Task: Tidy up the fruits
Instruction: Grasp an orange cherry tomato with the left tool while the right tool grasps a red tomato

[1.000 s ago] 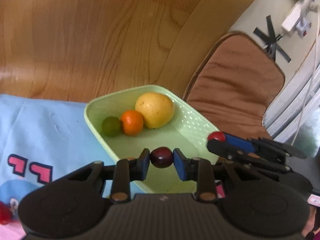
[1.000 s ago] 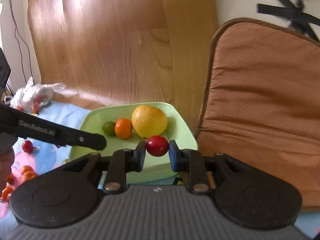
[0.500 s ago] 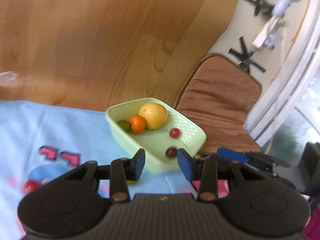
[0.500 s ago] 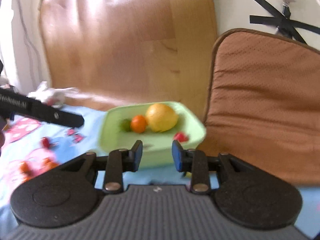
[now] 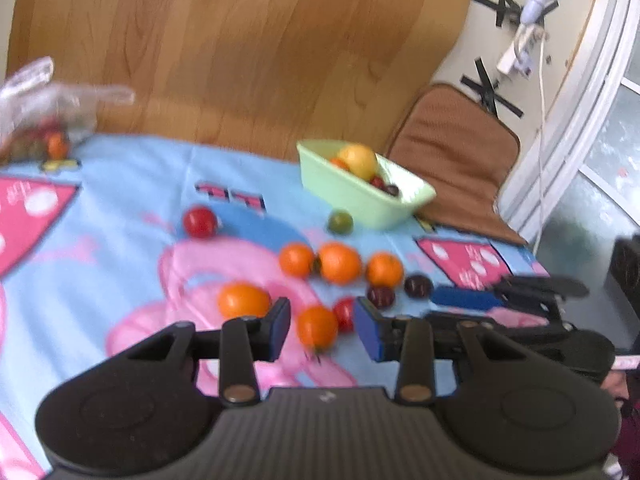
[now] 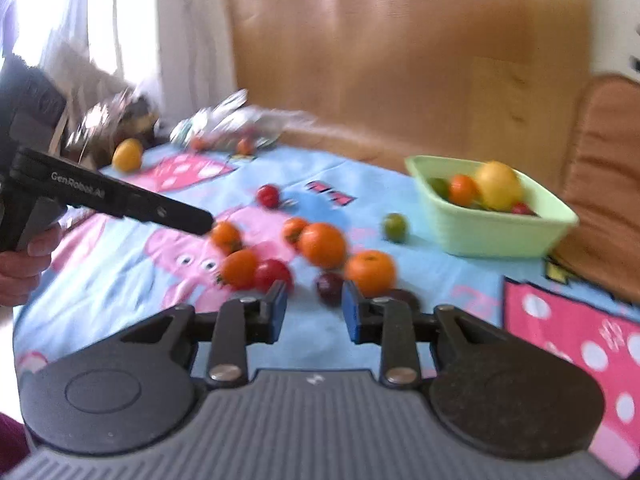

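A: Lying loose on the worktop (image 5: 120, 248): orange fruits (image 5: 339, 262), mid-cloth; green basket (image 5: 362, 196) far right, part-filled.
B: Grippers?
A: Left gripper (image 5: 322, 330) narrowly parted, empty. Right gripper (image 6: 314, 307) closing, empty — likely lining up next picks.

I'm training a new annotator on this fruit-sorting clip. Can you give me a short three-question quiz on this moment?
1. True or false: the pale green plastic basket holds a large yellow citrus fruit.
2. Lying alone on the blue cartoon-print cloth just outside the basket is: A) a small green round fruit B) a banana C) a knife.
3. Fill in: neither the left gripper nor the right gripper grips any ____.

Key: 1 true; 2 A; 3 fruit.
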`<state>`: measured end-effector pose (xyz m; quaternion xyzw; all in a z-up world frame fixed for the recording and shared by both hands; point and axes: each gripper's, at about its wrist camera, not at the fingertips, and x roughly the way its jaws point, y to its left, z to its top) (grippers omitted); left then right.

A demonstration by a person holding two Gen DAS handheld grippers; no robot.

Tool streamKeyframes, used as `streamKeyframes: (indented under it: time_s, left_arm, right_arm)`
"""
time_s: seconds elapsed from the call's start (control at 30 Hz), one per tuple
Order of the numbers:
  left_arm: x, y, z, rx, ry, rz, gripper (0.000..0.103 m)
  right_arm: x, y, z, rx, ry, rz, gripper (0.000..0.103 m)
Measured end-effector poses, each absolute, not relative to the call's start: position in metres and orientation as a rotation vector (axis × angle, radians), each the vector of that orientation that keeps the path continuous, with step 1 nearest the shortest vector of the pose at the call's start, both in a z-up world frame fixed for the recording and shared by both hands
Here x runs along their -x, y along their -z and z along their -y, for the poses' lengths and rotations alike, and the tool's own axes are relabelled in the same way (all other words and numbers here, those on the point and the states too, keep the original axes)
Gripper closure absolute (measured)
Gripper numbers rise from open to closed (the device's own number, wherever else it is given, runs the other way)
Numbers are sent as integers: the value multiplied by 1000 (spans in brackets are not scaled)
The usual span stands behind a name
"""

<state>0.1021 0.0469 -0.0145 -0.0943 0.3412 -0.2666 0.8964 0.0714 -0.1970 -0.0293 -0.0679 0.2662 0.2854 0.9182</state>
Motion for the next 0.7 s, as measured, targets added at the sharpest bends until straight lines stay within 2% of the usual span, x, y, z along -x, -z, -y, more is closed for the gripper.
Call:
streamKeyframes:
  time_s: [0.33,0.6,0.7]
  left_arm:
    - [-105,33,-40,217,595,-752,66]
    - [-117,41,-36,228,564,-772,64]
    - [-122,45,-29,216,550,-777,69]
  right_arm:
    - [-88,49,142,432,-664,-539,69]
    - [-105,56,147,384,-662,-560,71]
    - [-92,55,149,393,-644,-534,71]
